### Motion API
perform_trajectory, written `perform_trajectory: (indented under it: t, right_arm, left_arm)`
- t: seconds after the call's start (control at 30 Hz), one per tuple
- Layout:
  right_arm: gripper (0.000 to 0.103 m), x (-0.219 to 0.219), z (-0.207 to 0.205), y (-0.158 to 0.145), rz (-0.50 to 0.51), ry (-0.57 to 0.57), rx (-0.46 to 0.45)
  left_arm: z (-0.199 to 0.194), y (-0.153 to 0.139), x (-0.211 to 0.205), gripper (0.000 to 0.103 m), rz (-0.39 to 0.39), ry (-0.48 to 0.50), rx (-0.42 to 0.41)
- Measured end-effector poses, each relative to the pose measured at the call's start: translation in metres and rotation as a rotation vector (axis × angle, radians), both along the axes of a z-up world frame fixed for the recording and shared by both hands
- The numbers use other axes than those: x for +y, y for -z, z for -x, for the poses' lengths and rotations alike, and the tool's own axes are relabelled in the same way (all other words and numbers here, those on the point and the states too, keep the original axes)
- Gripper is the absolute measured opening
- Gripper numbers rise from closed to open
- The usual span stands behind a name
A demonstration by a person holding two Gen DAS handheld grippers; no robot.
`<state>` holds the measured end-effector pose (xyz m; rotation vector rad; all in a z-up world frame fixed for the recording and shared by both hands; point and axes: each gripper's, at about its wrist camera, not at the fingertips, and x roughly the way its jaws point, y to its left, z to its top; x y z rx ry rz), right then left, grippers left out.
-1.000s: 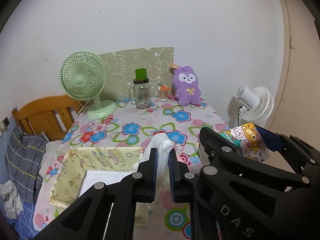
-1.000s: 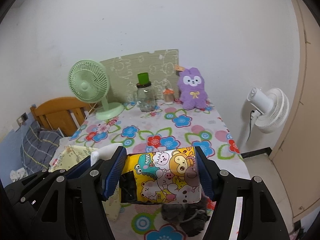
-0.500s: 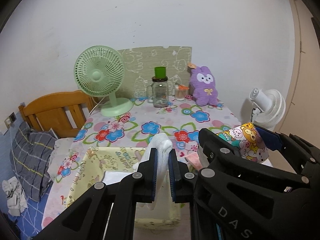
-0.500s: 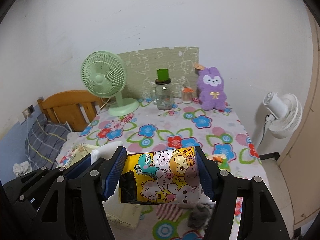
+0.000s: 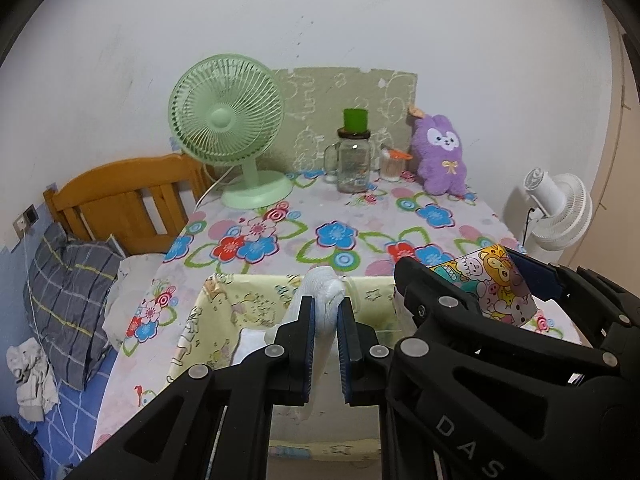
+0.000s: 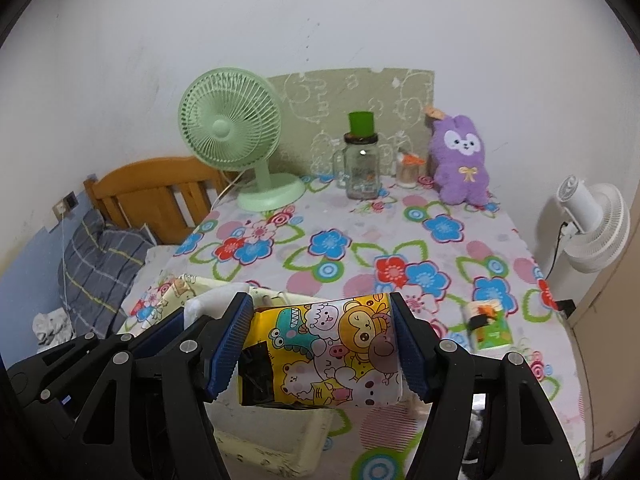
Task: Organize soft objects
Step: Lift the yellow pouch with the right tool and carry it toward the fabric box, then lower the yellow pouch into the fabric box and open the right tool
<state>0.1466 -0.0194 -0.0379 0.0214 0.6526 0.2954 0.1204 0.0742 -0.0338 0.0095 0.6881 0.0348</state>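
My left gripper (image 5: 325, 322) pinches white cloth (image 5: 320, 300); my right gripper (image 6: 322, 346) clamps cartoon-print pouch (image 6: 332, 354). Both hang above yellow fabric bin (image 5: 224, 312) at near table edge. Nothing dropped in yet. Small green pack (image 6: 486, 326), purple plush (image 6: 460, 166) remain on table, I judge.

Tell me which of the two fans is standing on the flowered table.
The green desk fan, at the table's back left corner near the glass jar. The white fan stands off the table's right edge.
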Motion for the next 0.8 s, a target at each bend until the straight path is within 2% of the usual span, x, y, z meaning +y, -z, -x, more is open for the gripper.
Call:
perform_trajectory:
  t: [0.4,0.8]
  right_arm:
    - [0.070,0.036,-0.018,0.024,0.013,-0.041,0.071]
    - [0.070,0.053,-0.038,0.055,0.028,-0.054,0.148]
  left_arm:
    - [-0.015,0.027,0.037,0.009,0.024,-0.046,0.085]
    - [-0.031,0.057,0.052,0.012,0.042,-0.053,0.191]
